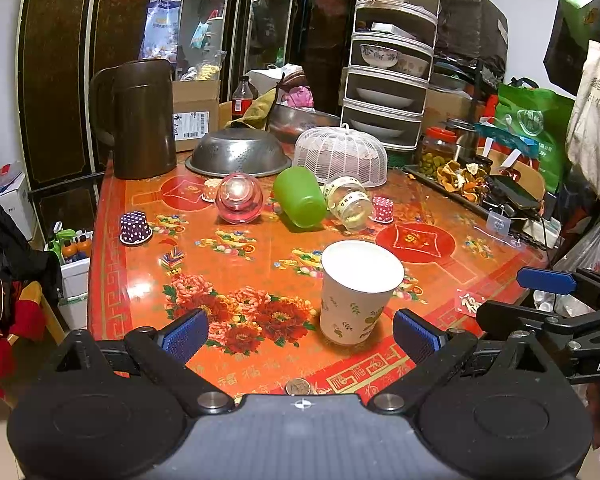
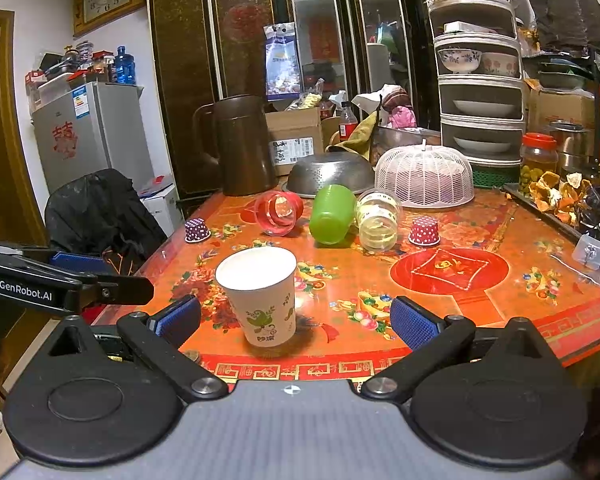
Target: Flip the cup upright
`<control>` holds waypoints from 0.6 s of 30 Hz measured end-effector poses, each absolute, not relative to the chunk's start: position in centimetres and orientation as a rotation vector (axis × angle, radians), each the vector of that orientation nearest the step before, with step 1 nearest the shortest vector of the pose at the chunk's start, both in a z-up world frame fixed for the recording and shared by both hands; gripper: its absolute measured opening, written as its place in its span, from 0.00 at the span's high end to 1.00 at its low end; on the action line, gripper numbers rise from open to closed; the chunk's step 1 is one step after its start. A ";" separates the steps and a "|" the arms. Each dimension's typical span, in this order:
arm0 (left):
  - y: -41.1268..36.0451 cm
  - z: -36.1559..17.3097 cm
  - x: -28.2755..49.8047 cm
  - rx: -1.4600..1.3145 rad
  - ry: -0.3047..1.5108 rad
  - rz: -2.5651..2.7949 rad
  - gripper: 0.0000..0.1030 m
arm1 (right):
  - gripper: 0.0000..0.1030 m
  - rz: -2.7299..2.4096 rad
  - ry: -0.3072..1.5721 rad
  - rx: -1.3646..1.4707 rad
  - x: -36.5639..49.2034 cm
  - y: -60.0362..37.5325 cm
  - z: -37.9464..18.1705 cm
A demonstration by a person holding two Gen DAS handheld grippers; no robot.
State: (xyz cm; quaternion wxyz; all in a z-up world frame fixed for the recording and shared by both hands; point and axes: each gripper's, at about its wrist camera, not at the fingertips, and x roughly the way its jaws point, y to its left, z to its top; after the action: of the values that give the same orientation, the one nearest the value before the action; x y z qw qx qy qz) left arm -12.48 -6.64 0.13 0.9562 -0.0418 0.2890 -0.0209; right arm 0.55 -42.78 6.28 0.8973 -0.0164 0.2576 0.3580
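A white paper cup with a leaf print [image 1: 356, 296] [image 2: 261, 294] stands upright, mouth up, near the table's front edge. A green plastic cup [image 1: 300, 196] [image 2: 332, 214], a pink-red glass cup [image 1: 239, 198] [image 2: 279, 213] and a clear cup [image 1: 350, 202] [image 2: 378, 219] lie on their sides further back. My left gripper [image 1: 300, 336] is open and empty, just short of the paper cup. My right gripper [image 2: 296, 322] is open and empty, with the paper cup between its fingers' lines but ahead of the pads.
Small dotted cups [image 1: 135, 227] [image 2: 424, 231] stand upside down. An upturned metal colander [image 1: 238, 152], a white mesh food cover [image 1: 340, 156], a brown jug [image 1: 140, 120] and a stacked dish rack [image 1: 392, 60] crowd the back. A tray of peels [image 1: 460, 178] lies at right. A coin [image 1: 298, 387] lies at the front edge.
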 end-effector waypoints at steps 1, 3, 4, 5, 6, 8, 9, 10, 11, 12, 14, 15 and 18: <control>-6.7 0.1 -12.5 -0.085 0.587 -0.042 0.03 | 0.01 0.742 0.533 -0.033 0.5 -42.8 6.3; -6.7 0.1 -12.4 -0.085 0.589 -0.042 0.03 | 0.01 0.742 0.533 -0.034 0.5 -42.8 6.3; -6.7 0.0 -12.4 -0.085 0.589 -0.042 0.03 | 0.01 0.741 0.533 -0.034 0.5 -42.8 6.3; -6.7 0.0 -12.4 -0.085 0.590 -0.041 0.03 | 0.01 0.740 0.533 -0.034 0.5 -42.8 6.3; -6.7 0.0 -12.4 -0.085 0.590 -0.040 0.03 | 0.01 0.741 0.534 -0.034 0.5 -42.8 6.3; -6.8 -0.1 -12.4 -0.085 0.592 -0.039 0.03 | 0.01 0.741 0.534 -0.034 0.5 -42.8 6.3; -6.8 -0.1 -12.4 -0.085 0.592 -0.038 0.03 | 0.01 0.740 0.534 -0.033 0.5 -42.8 6.3; -6.8 -0.1 -12.4 -0.086 0.593 -0.038 0.03 | 0.01 0.740 0.535 -0.032 0.5 -42.8 6.3; -6.8 -0.1 -12.3 -0.087 0.594 -0.038 0.03 | 0.01 0.740 0.535 -0.031 0.5 -42.9 6.3; -6.8 -0.1 -12.3 -0.086 0.595 -0.039 0.03 | 0.01 0.740 0.534 -0.031 0.5 -42.9 6.3; -6.9 -0.2 -12.3 -0.086 0.597 -0.038 0.03 | 0.01 0.740 0.535 -0.032 0.5 -42.9 6.3; -6.9 -0.2 -12.2 -0.086 0.598 -0.038 0.03 | 0.01 0.740 0.535 -0.032 0.5 -42.9 6.3; -6.9 -0.2 -12.2 -0.086 0.600 -0.040 0.03 | 0.01 0.740 0.536 -0.031 0.5 -42.9 6.3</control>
State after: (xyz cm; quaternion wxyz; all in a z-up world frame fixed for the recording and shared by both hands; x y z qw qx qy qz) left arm -12.18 -6.92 -0.24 0.9542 -0.0426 0.2954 -0.0197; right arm 0.54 -42.91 6.28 0.8973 -0.0150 0.2587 0.3575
